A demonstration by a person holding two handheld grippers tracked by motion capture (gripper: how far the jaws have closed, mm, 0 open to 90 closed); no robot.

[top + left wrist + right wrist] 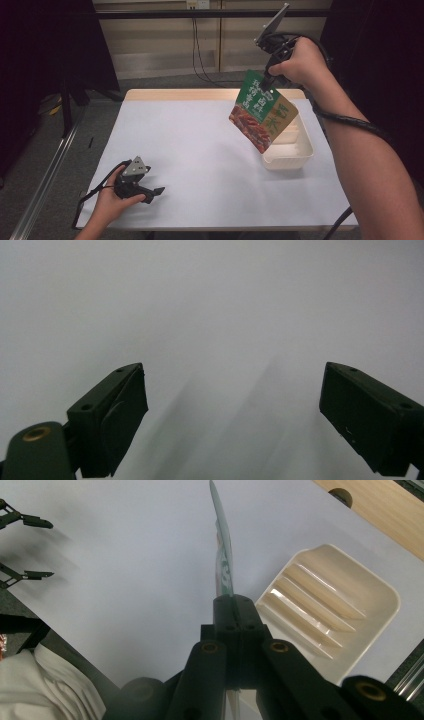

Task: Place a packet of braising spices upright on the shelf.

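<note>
A green and tan food pouch [263, 111] with a picture of brown food hangs in the air above the table's far right. My right gripper [266, 80] is shut on its top edge. In the right gripper view the pouch [223, 545] shows edge-on, rising from the closed jaws. Below it stands a white ribbed plastic tray [295, 147], seen also as the white tray [345, 600] to the right of the jaws. My left gripper [159, 191] rests low at the table's near left, held in a hand, its jaws wide open with nothing between its fingers [117, 415].
A white sheet [200, 155] covers the table, with a wooden strip [180, 94] at the far edge. Cables hang on the back wall [197, 45]. A metal rail [47, 170] runs along the floor at the left.
</note>
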